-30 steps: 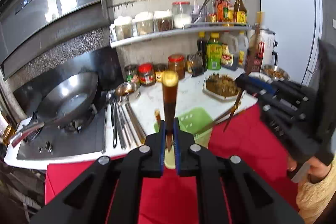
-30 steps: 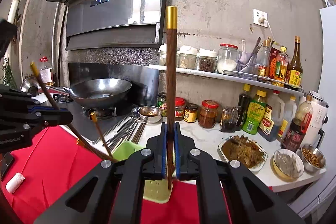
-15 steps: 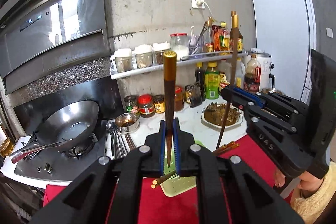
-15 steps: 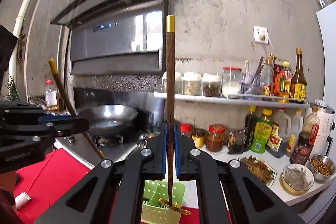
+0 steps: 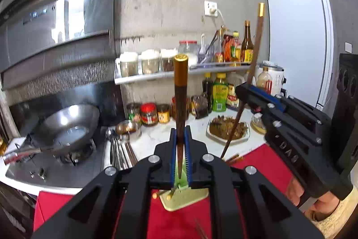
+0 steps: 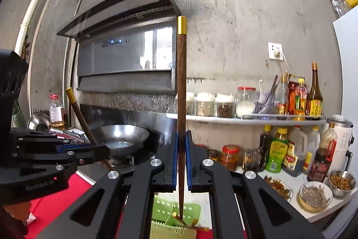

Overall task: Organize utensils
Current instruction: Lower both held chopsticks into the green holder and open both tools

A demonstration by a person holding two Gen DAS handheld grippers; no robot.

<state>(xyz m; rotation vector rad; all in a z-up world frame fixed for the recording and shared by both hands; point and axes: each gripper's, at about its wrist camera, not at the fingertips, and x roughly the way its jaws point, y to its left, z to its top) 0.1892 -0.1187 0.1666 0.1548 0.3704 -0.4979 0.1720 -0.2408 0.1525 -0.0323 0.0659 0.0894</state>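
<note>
Two grippers are in view, the left gripper point(image 5: 180, 145) and the right gripper point(image 6: 181, 160), each clamping one dark wooden chopstick point(image 5: 180, 104) with a gold cap point(image 6: 181, 25). One green perforated basket point(image 6: 176, 208) sits at six o'clock, with a few loose chopsticks, too overlapped to count. One wok point(image 6: 120, 138) is at nine o'clock. One dish of cooked food point(image 5: 228, 128) sits at three o'clock on the tabletop point(image 5: 150, 140). Four jars line the shelf point(image 6: 223, 119).

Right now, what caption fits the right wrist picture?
Right gripper holds a gold-capped chopstick upright above the green holder.
</note>
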